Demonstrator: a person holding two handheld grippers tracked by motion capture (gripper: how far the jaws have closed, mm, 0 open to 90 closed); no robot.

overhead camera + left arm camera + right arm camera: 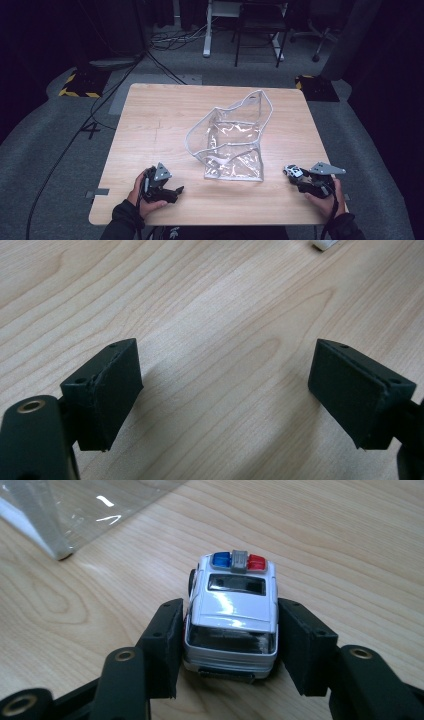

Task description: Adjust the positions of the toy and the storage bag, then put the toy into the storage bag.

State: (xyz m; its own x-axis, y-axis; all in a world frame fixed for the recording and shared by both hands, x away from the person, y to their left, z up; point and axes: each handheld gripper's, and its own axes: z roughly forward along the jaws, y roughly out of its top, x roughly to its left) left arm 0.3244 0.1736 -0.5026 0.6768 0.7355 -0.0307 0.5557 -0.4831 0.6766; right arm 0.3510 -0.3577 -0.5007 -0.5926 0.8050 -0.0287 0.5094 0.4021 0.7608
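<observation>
The toy police car (232, 615) is small, hard and shiny, so it looks light but could slip or roll on its wheels. The best place to hold it is by its two flat sides. The right tool (230, 645) is doing that now, its jaws pressed on the sides near the back. The car sits on the desk (165, 115), just to the right of the clear plastic bag (232, 142). The bag is soft and floppy, with its mouth open. The left tool (167, 192) waits left of the bag, jaws wide apart, holding nothing.

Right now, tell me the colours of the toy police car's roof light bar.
Blue and red, grey middle, clearest in the right gripper view: light bar.
</observation>
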